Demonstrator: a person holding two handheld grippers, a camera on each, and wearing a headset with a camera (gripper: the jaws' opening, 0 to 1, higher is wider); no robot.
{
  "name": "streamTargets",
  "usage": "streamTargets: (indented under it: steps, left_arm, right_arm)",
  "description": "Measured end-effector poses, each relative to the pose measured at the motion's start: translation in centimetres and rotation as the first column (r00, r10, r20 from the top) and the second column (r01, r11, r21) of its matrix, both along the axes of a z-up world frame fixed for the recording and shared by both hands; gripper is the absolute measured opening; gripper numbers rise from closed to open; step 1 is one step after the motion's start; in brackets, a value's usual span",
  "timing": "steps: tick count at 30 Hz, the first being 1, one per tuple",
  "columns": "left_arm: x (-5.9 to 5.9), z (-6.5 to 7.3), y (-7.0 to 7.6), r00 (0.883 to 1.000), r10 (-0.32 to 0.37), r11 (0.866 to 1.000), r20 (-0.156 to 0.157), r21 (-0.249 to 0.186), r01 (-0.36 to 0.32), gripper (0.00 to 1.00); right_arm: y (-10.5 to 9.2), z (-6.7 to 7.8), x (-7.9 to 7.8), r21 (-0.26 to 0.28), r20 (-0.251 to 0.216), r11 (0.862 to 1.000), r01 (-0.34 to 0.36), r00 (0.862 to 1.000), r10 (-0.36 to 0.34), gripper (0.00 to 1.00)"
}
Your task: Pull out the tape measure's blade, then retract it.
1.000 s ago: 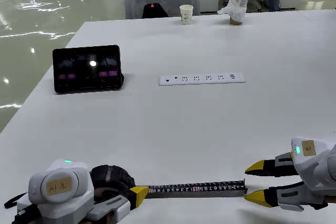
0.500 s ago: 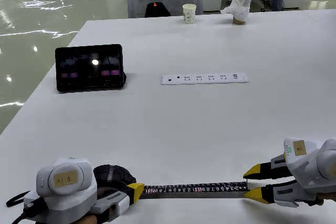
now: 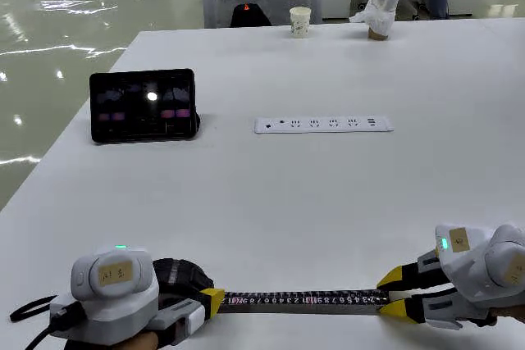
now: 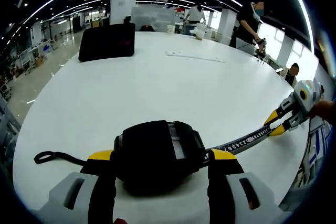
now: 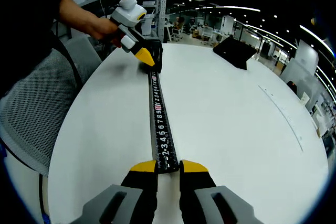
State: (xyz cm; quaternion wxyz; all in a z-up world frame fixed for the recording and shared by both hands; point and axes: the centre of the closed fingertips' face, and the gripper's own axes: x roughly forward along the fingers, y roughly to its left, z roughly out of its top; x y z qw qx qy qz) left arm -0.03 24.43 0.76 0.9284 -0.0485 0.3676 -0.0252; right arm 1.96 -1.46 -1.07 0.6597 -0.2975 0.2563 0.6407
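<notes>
Black tape measure [image 3: 174, 278] sits near the white table's [image 3: 328, 194] front edge, clamped in the left gripper [image 3: 199, 304]. Its blade [image 3: 303, 297] lies flat, reaching the right gripper [image 3: 392, 293], whose yellow tips pinch its end.

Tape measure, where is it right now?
The tape measure sits at the table's near left edge in the head view, held by the left gripper, its blade reaching to the right gripper.

We see a white table [image 3: 328, 194] bearing a propped dark tablet [image 3: 144, 106], a white power strip [image 3: 322, 125], a paper cup [image 3: 300, 21], a plastic cup [image 3: 384, 7] with a straw, and the tape measure's blade [image 3: 303, 298] lying flat.
</notes>
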Motion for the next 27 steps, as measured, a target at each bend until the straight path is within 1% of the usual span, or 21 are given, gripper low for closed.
streamTargets:
  steps: [4, 5, 12, 20, 23, 27]
  left_arm:
    - [0.21, -0.32, 0.15, 1.0, 0.028, 1.0, -0.007, -0.013, -0.028, 0.66]
    - [0.24, -0.47, 0.25, 0.999, 0.036, 0.999, -0.013, -0.013, -0.036, 0.66]
    - [0.36, -0.42, 0.34, 0.997, 0.072, 0.997, -0.018, -0.04, -0.073, 0.66]
    - [0.41, -0.59, 0.39, 0.996, 0.089, 0.995, -0.032, -0.032, -0.09, 0.67]
    - [0.34, -0.59, 0.38, 0.995, 0.09, 0.995, -0.049, -0.036, -0.092, 0.67]
    - [0.34, -0.57, 0.4, 0.994, 0.098, 0.994, -0.057, -0.04, -0.1, 0.67]
  right_arm:
    - [-0.03, -0.03, 0.08, 0.001, -0.01, 1.0, 0.0, 1.0, 0.0, 0.12]
    - [-0.03, -0.03, 0.04, 0.001, -0.011, 1.0, -0.001, 1.0, 0.001, 0.12]
    - [-0.04, -0.04, 0.08, 0.005, -0.019, 1.0, 0.005, 1.0, -0.005, 0.11]
    - [0.01, -0.06, 0.07, -0.003, -0.019, 1.0, 0.01, 1.0, -0.01, 0.11]
    - [0.01, -0.08, 0.05, -0.004, -0.026, 1.0, 0.013, 1.0, -0.013, 0.11]
    - [0.03, -0.09, 0.08, -0.002, -0.031, 1.0, 0.017, 0.999, -0.017, 0.11]
